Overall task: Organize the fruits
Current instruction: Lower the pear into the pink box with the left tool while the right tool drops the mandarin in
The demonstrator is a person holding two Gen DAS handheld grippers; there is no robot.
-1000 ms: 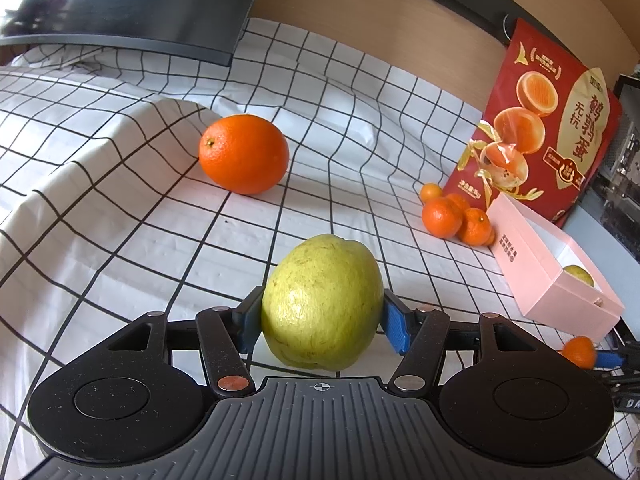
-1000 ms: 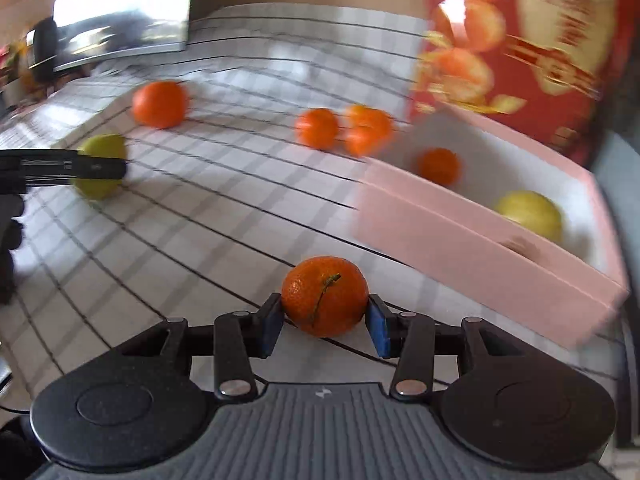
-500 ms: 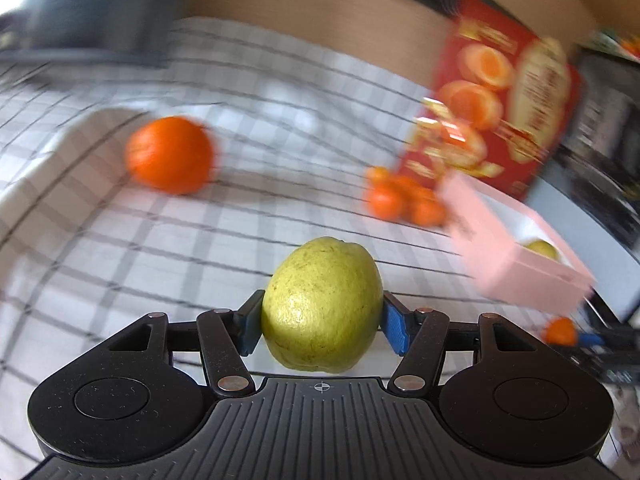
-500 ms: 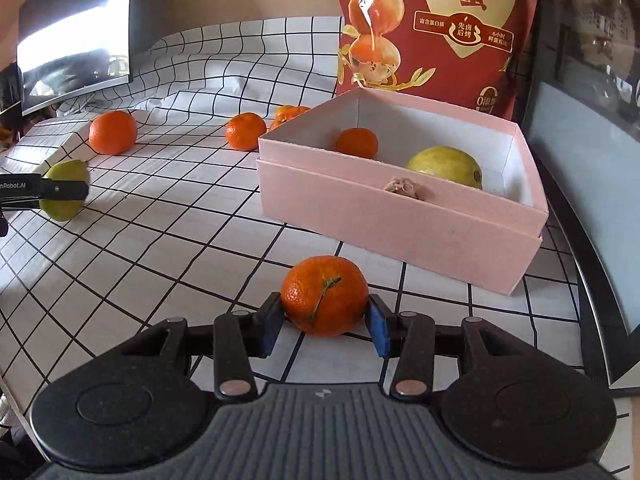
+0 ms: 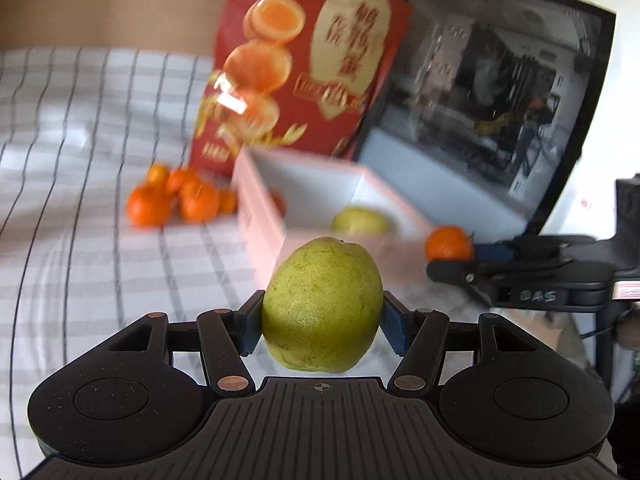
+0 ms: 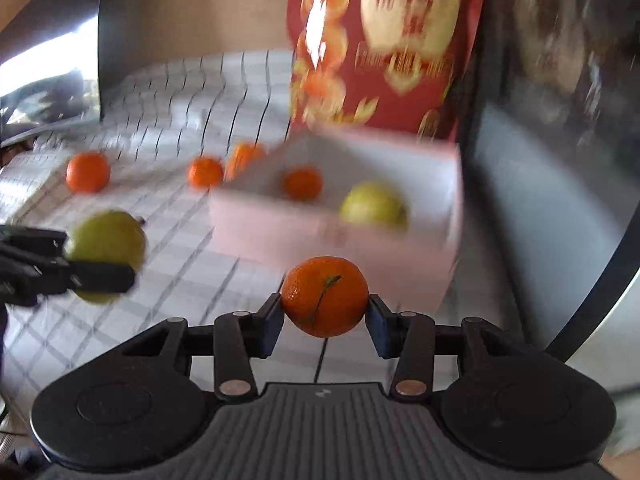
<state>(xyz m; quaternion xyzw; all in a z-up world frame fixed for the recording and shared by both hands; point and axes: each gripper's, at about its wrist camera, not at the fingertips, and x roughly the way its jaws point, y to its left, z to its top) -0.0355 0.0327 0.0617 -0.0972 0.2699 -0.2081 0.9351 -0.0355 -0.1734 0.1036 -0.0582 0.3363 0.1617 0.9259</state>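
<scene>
Now, starting at your left: your left gripper point(image 5: 322, 322) is clamped on a green pear-like fruit point(image 5: 322, 307), both blue pads pressed to its flanks, and it hangs above the white checked cloth point(image 5: 80, 184), short of the pink box point(image 5: 264, 216). From your right wrist view that same fruit shows at the left edge, gripped between dark fingers; that view alone shows one lone orange point(image 6: 87, 171) far back on the cloth, near a dark screen point(image 6: 52, 92).

Moving right, a cluster of small mandarins point(image 5: 172, 198) lies just beside the box's left wall in your left view. The box is open. Your right view looks into it and shows a small mandarin point(image 6: 302, 183) and a yellow-green fruit point(image 6: 372, 205) well apart inside; your left view gives that fruit only partly, above the near wall.

Behind the box stands a red bag point(image 5: 304, 64) printed with egg halves and large Chinese characters, too blurred to read.

Further right, your right gripper point(image 6: 325, 319) is closed on a mandarin with a green stalk point(image 6: 324, 296), in front of the box's near wall. Only your left view shows writing on that gripper's side: handwritten letters that look like "DAS". A dark glass-fronted case point(image 5: 492, 96) stands rightmost.
</scene>
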